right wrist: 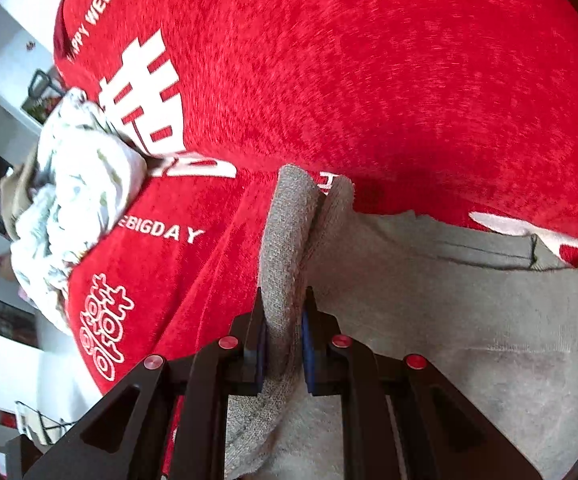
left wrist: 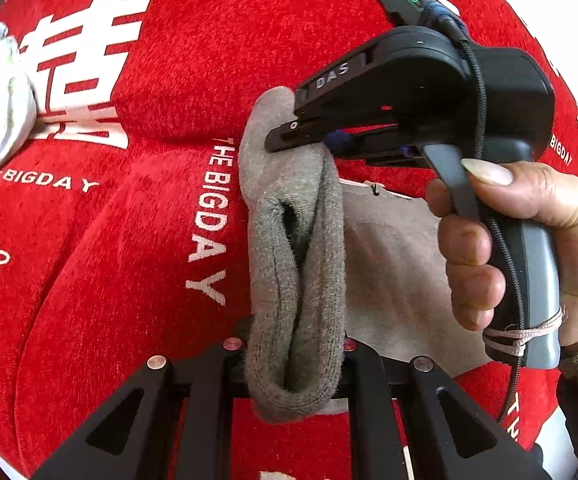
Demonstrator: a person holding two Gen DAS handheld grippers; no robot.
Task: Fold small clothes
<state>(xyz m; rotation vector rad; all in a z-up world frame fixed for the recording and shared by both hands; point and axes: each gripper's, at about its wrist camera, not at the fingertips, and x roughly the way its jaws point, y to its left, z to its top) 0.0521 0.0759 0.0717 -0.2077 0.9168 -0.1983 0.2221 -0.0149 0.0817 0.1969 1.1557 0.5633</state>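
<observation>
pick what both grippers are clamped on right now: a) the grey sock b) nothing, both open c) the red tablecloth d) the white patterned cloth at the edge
a: the left gripper and the right gripper each pinch a thick fold of the grey sock, while the white patterned cloth lies apart, untouched, on the red tablecloth.

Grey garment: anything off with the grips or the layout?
Nothing damaged. Left gripper and right gripper both pinch the grey garment's ribbed band. Only untidy thing: a crumpled white cloth at the red cover's edge.
</observation>
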